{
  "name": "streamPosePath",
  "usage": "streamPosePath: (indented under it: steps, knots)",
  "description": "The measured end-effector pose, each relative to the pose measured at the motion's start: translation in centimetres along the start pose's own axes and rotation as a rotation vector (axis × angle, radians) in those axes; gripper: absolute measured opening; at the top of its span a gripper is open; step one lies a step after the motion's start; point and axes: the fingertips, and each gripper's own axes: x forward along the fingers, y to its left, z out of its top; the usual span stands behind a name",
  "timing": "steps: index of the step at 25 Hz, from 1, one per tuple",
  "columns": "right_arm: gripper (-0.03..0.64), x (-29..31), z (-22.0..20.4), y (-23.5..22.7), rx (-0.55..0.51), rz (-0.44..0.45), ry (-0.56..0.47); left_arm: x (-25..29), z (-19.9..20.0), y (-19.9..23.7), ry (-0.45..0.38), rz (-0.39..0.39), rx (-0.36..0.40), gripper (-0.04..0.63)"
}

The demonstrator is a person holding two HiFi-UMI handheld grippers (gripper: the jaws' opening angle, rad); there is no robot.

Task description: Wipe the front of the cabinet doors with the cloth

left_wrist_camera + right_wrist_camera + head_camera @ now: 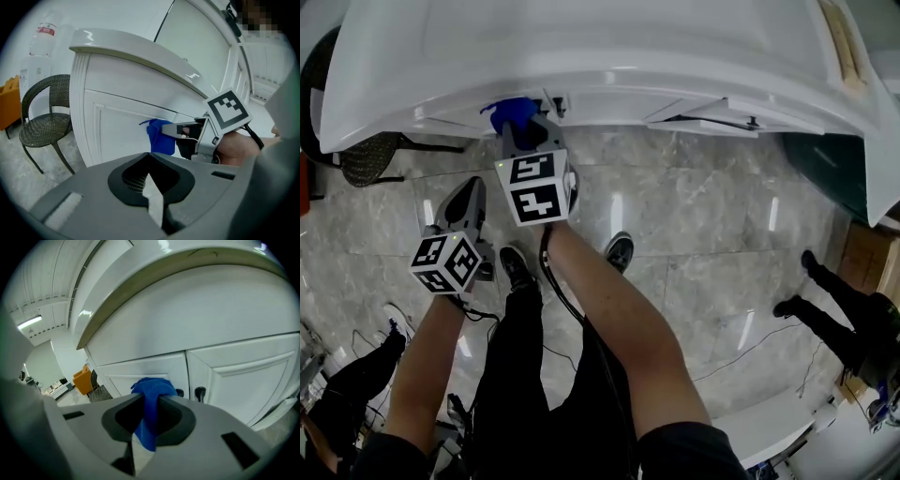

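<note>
Head view first: your right gripper (pixel 523 131) is up against the white panelled cabinet doors (pixel 609 101), with the crumpled blue cloth (pixel 512 112) bunched at its tip; your left gripper (pixel 472 192) hangs lower and to the left over the grey marble floor (pixel 703 225), apart from the cabinet.

Left gripper view now: its jaws are pressed together with nothing between them; side-on, the blue cloth sits at the upper part of the left-hand door, touching it or just off it, I can't say which; a dark wicker chair (pixel 42 117) stands by the cabinet's end, near your sweep to that side.

Right gripper view: the jaws are pinching the blue cloth through its middle, a fold puffed above them and a tail hanging below; two dark round knobs (pixel 200 392) sit just right of the cloth, where the doors meet.

So, as I read it, the wipe is at its start; press until the puffed fold flattens on the panel, so cloth meets paint and the jaw tips do not; run long strokes along the frame, then inside the recessed panel; lift or swerve at the knobs, since the tail could snag there; keep the grip firm, because only a narrow pinch holds the cloth.
</note>
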Motion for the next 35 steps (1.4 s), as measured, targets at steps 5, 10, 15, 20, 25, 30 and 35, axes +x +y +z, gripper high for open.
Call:
streamPosePath:
  steps: [5, 10, 15, 20, 25, 30, 35]
  knots:
    - [0.058, 1.5, -3.1, 2.7, -0.034, 0.072, 0.049, -0.1, -1.1, 2.0, -0.005, 0.036, -0.083, -0.002]
    - [0.058, 4.5, -4.1, 7.4, -0.056, 0.139, 0.098, -2.0, -2.1, 5.4, -0.001, 0.06, -0.109, -0.002]
    - [0.058, 8.5, -3.6, 12.3, -0.051, 0.161, 0.115, -3.6, -1.8, 9.9, -0.017, 0.08, -0.127, -0.002]
    - [0.058, 11.9, -3.8, 15.6, -0.073, 0.182, 0.133, -4.5, -1.1, 12.8, -0.026, 0.087, -0.115, -0.002]
    - [0.058, 13.3, -3.9, 15.1, -0.029, 0.143, 0.142, -5.4, -2.2, 15.5, -0.013, 0.115, -0.13, -0.002]
    - [0.058, 12.1, -3.9, 10.9, -0.001, 0.089, 0.155, -4.6, -2.9, 14.2, 0.007, 0.105, -0.123, -0.002]
    - [0.058, 9.6, -3.2, 6.8, -0.003, 0.044, 0.121, -2.5, -3.3, 11.0, 0.029, 0.079, -0.105, -0.002]
